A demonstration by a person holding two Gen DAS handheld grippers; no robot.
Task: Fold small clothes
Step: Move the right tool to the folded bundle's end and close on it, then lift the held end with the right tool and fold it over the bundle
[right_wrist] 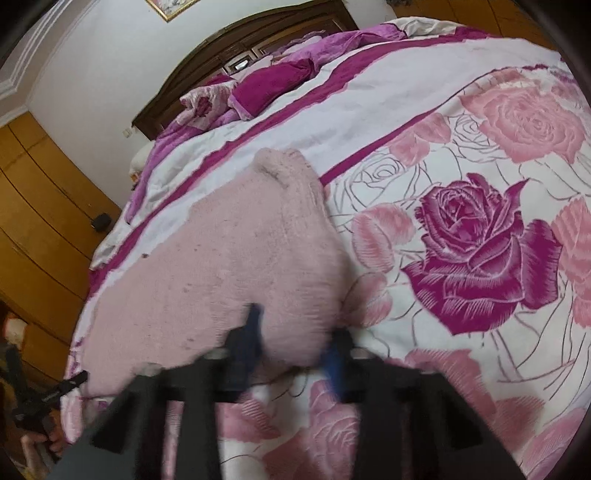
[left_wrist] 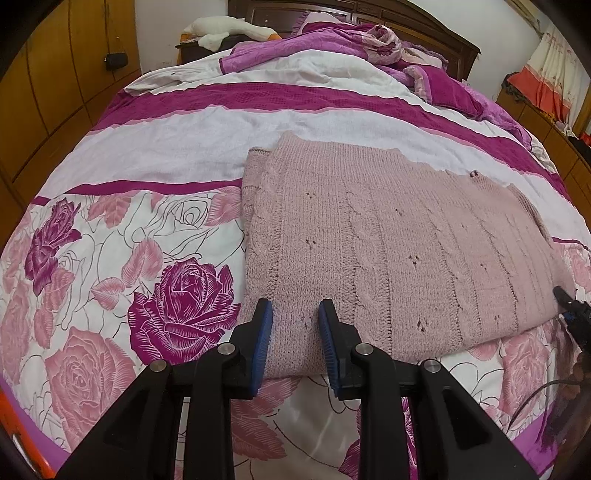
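Left gripper (left_wrist: 295,332) sits nearest the lens, its blue-padded fingers parted and straddling the near hem of the pink knit sweater (left_wrist: 388,236) without pinching it; released, as far as this view shows. Sweater lies flat on the rose-print duvet (left_wrist: 110,277), near the foot of the bed, cable-knit ribs running away from the camera. Its left margin shows a doubled layer, so one side or sleeve looks already folded inward; judged partly folded, rectangular outline, no final cross-fold yet. Right gripper (right_wrist: 291,343) is at the opposite near corner of the garment; right wrist view is motion-blurred, but its fingers read as spread with knit fabric between them, contact uncertain. Remaining, by my estimate: seize both near corners, carry the hem toward the collar end, flatten. White plush goose (left_wrist: 229,31) rests on the nightstand beyond the crumpled bedding by the headboard (left_wrist: 424,26).
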